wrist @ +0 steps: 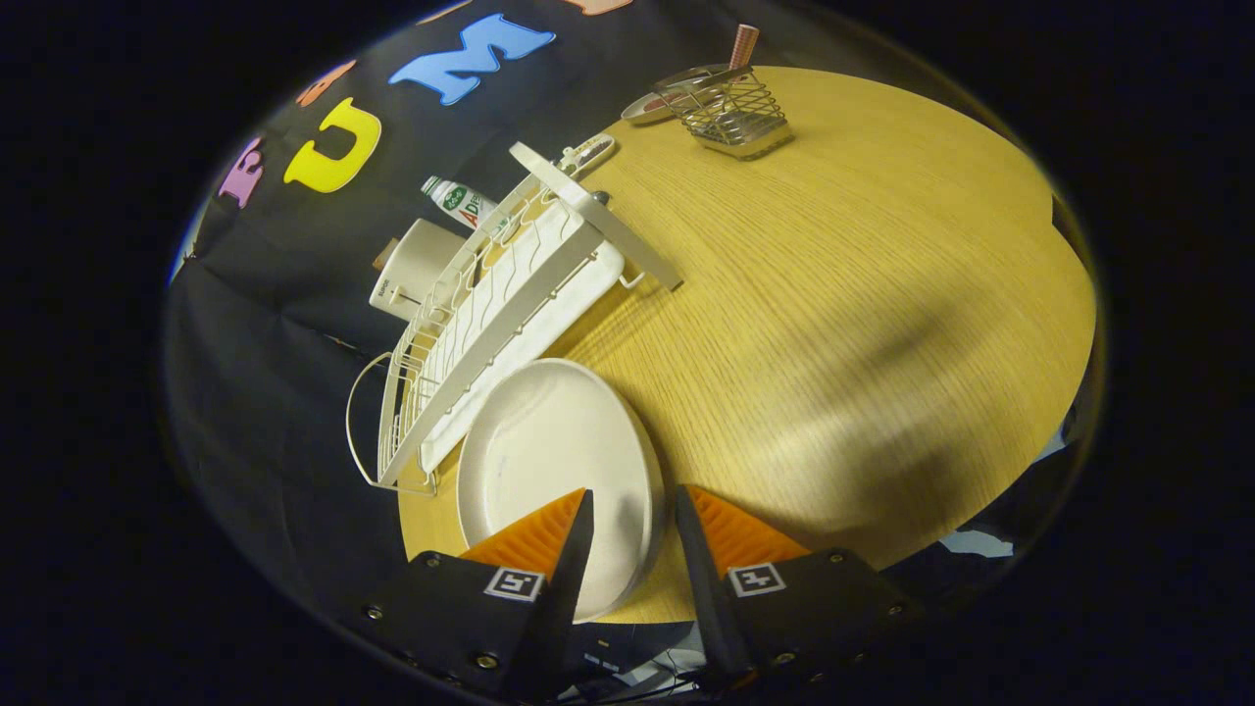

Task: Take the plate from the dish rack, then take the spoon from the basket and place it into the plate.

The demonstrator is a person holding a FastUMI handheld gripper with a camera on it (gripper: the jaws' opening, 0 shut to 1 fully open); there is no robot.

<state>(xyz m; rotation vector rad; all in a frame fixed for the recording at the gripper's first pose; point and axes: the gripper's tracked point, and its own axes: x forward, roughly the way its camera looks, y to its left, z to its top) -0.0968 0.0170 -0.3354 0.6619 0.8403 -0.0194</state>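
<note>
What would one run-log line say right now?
gripper: open over plate rim | plate: on table beside dish rack | basket: far

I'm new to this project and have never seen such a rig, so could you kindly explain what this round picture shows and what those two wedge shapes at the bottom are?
The picture comes from a fisheye camera riding on a hand-held two-finger gripper, looking forward along its fingers; a person carries it, there is no robot arm. The two wedges are those fingers, with small square markers on the body behind them. Between them sits the rim of a white plate, lying on a round wooden table; the fingers straddle the rim, but I cannot tell whether they press on it. Just beyond the plate stands a white wire dish rack. Far across the table is a small wire basket with a utensil handle sticking up. Behind the rack are a bottle and a white cup-like container.
</note>
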